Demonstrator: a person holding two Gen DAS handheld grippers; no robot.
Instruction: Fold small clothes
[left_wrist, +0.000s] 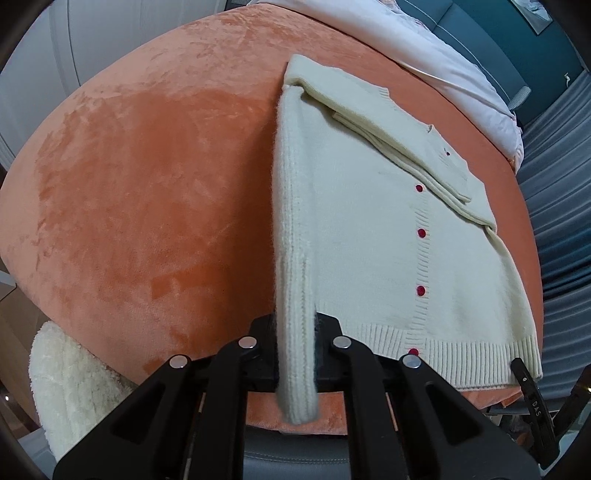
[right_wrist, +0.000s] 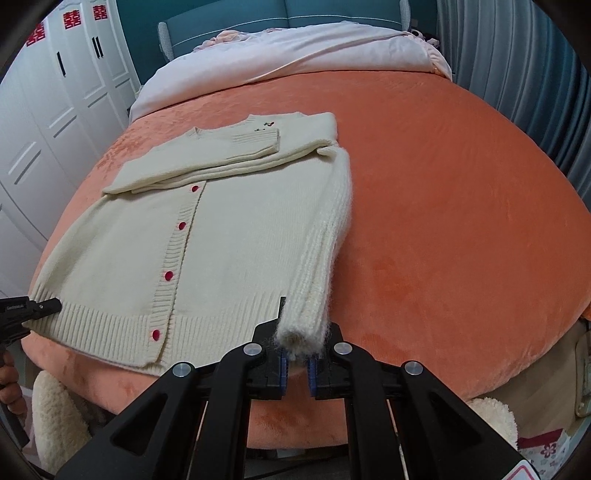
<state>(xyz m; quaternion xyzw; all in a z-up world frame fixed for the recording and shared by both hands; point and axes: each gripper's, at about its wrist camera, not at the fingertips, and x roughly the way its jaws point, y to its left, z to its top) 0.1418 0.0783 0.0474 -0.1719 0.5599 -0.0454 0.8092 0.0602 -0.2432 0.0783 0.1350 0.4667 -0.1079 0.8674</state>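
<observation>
A cream knit cardigan (left_wrist: 362, 229) with red buttons lies flat on the orange bedcover (left_wrist: 147, 206); it also shows in the right wrist view (right_wrist: 147, 236). One sleeve is folded across its chest. The other sleeve (left_wrist: 291, 221) runs along the cardigan's edge toward the camera. In the left wrist view my left gripper (left_wrist: 295, 332) is shut on that sleeve near its cuff. In the right wrist view my right gripper (right_wrist: 301, 339) is shut on a sleeve cuff (right_wrist: 303, 332) at the hem corner. Another gripper's black tip (right_wrist: 40, 306) sits at the hem's far left corner.
The orange bedcover (right_wrist: 461, 184) spreads wide beside the cardigan. A pale quilt (right_wrist: 295, 55) is heaped at the bed's head. White wardrobes (right_wrist: 48, 110) stand at the left. A fluffy cream cushion (left_wrist: 70, 387) lies below the bed's near edge.
</observation>
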